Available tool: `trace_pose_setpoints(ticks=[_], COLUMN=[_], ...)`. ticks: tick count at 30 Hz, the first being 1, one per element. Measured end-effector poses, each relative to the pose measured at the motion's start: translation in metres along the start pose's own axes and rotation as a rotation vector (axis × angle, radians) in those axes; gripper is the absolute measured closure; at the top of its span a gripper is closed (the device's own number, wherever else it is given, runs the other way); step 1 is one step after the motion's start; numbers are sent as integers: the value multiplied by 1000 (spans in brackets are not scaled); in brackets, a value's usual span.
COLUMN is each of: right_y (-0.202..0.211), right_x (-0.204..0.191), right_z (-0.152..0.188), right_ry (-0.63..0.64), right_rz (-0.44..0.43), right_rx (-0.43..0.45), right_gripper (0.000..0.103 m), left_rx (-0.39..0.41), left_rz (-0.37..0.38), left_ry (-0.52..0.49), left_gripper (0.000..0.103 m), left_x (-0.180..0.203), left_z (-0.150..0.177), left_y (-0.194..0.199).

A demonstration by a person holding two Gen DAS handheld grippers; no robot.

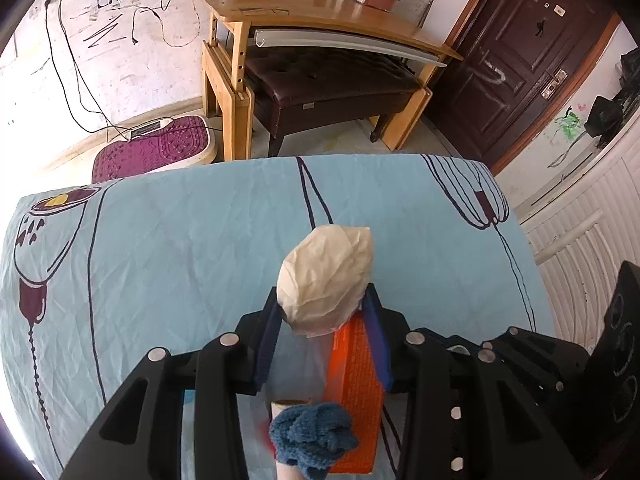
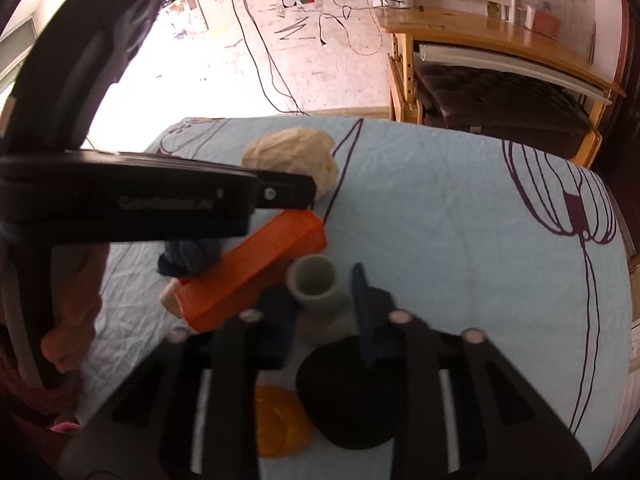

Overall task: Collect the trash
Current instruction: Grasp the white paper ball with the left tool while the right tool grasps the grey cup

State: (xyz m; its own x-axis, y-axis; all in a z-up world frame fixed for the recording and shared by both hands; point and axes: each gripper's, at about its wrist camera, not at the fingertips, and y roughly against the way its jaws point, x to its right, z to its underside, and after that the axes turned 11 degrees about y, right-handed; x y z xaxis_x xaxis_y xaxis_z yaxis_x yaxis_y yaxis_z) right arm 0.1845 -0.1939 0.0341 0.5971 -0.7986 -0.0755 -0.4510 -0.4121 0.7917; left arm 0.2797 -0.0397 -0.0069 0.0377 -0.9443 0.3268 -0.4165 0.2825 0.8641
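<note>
Left gripper (image 1: 326, 312) pinches the crumpled paper wad (image 1: 326, 276), narrowly parted blue fingers (image 1: 266, 344) closed onto its lower half; wad raised above the blue tablecloth (image 1: 160, 240), directly ahead. Right gripper (image 2: 320, 304) straddles the grey pipe fitting (image 2: 316, 280), jaws half open; contact uncertain. Right view alone shows the orange box (image 2: 252, 272) lying diagonally under the left tool, wad clear of it. Left view alone shows the grip.

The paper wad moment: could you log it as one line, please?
left gripper: shut on paper wad | right gripper: open around grey tube | orange box: on table
</note>
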Motion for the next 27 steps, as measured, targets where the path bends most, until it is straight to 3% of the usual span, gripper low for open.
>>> trace_pose_setpoints(ticks=[7,14,19,27], right_y=[9,6,3,9], right_x=[5,7,8,25], right_z=[-2,0,-3,0], right_ry=[-27,-36,-46,-140], right_rz=[1,4,12,-66], right_rx=[51,35,32,66], right_gripper=[85,85,85,85], left_rx=[19,61,19,33], left_rz=[15,11,51,47], left_ry=[7,-3,39,54], left_gripper=[68,68,69,72], left_x=[-2,3,-1,-3], left_z=[-1,-5,-16,-14], left_y=[0,-4,-17,-20])
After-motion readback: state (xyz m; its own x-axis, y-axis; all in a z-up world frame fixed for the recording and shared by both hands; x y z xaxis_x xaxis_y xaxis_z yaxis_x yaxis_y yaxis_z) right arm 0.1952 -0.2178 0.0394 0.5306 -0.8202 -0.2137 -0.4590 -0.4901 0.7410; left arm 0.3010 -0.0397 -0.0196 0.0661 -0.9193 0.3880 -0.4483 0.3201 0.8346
